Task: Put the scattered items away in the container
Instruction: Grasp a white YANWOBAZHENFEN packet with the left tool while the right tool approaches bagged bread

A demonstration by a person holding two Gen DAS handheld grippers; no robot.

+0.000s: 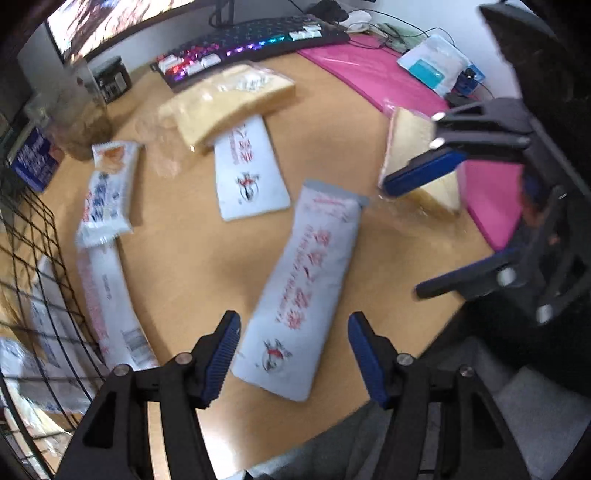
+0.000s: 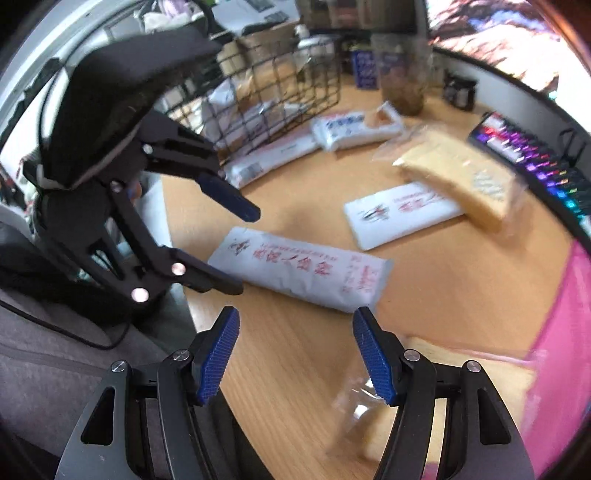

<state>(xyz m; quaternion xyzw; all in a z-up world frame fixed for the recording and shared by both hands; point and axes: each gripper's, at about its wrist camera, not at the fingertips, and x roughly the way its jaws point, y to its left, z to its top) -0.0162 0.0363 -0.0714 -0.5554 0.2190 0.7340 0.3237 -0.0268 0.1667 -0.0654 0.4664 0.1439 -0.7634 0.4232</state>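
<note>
A long white packet with red writing (image 1: 306, 280) (image 2: 306, 273) lies flat on the wooden desk. My left gripper (image 1: 293, 356) (image 2: 245, 251) hovers open over its near end, fingers on either side and not touching it. My right gripper (image 2: 295, 356) (image 1: 400, 238) is open above a bagged slice of bread (image 1: 413, 147) (image 2: 428, 384) at the pink mat's edge, gripping nothing. A black wire basket (image 1: 33, 258) (image 2: 273, 85) with several packets inside stands at the desk's left. Outside it lie a short white packet (image 1: 251, 173) (image 2: 399, 214), a bagged loaf (image 1: 229, 99) (image 2: 461, 177), a blue-and-white packet (image 1: 107, 192) (image 2: 351, 129) and another long white packet (image 1: 107, 306) (image 2: 273, 155).
A lit keyboard (image 1: 251, 48) (image 2: 535, 162) and a monitor (image 1: 110, 22) run along the back. A pink mat (image 1: 369, 74) (image 2: 565, 350) covers the right side. A jar (image 2: 402, 85) and a blue box (image 1: 33, 158) stand near the basket. The desk's front edge is close below the grippers.
</note>
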